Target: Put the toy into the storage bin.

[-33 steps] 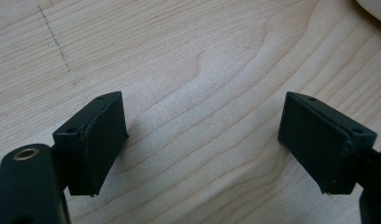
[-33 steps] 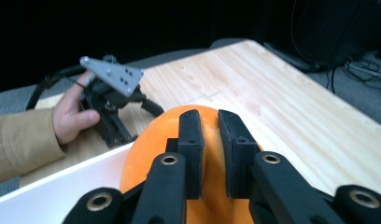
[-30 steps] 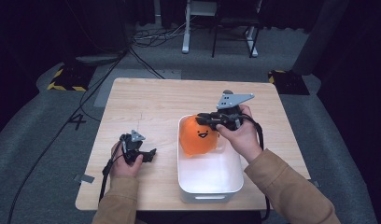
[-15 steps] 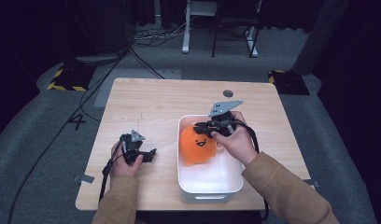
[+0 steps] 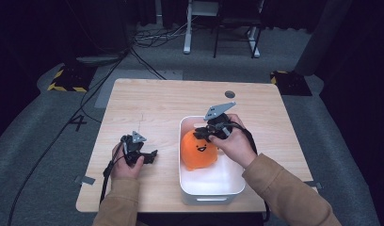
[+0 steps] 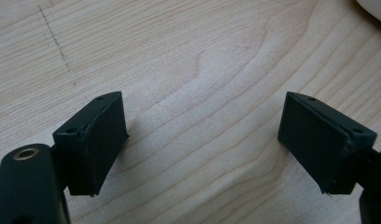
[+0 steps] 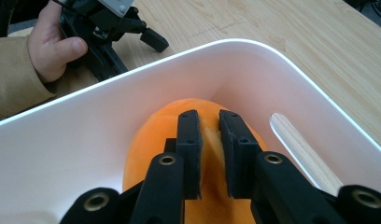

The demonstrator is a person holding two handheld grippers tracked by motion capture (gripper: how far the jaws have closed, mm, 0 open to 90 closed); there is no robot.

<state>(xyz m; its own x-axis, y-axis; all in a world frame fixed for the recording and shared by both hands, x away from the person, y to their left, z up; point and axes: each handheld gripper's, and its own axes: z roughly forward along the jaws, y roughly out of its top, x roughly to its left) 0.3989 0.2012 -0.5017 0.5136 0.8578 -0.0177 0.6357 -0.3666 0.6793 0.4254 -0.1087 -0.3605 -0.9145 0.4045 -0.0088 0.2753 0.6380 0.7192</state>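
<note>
Inside the white bin (image 5: 211,190), near its far left corner, we see the orange plush toy (image 5: 199,149) with bare floor toward the near wall. Our right gripper (image 7: 209,140) is clenched on a fold of the toy. The toy's face looks up and toward us; its long axis we cannot tell. Our left gripper (image 6: 202,140) rests released over bare table (image 5: 157,103).
</note>
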